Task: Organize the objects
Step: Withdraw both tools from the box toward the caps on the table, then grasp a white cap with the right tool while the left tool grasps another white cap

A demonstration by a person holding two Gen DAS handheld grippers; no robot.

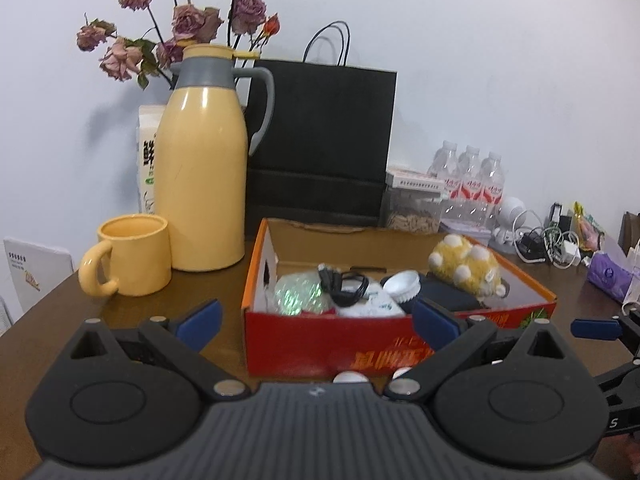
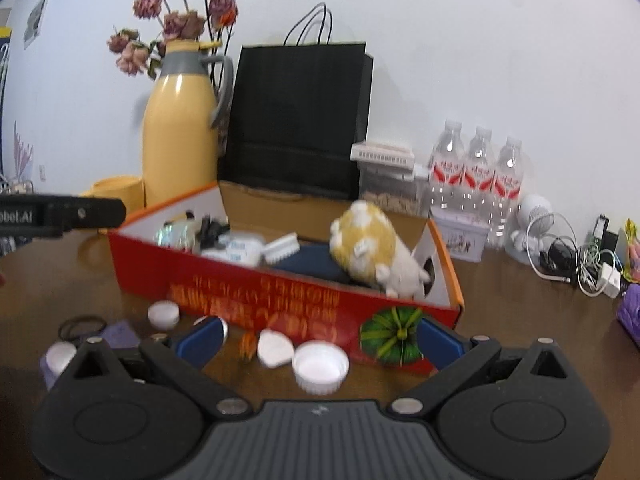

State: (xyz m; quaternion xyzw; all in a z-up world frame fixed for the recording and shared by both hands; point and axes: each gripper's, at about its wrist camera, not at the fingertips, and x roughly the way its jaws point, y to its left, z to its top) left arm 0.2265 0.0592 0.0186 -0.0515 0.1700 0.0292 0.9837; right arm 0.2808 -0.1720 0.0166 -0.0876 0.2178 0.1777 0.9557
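On the brown table (image 2: 520, 300) before you sits the red cardboard box (image 2: 280, 296), holding a yellow plush toy (image 2: 368, 244), a white brush (image 2: 282, 248), a black cable (image 1: 344, 286) and a navy pouch (image 2: 308, 266). Your left gripper (image 1: 316, 324) and right gripper (image 2: 318, 338) both have their jaws spread wide with nothing in them. Just in front of the box, near your right gripper, lie a white bottle cap (image 2: 320, 366), a small white lid (image 2: 163, 314) and a black hair tie (image 2: 82, 326).
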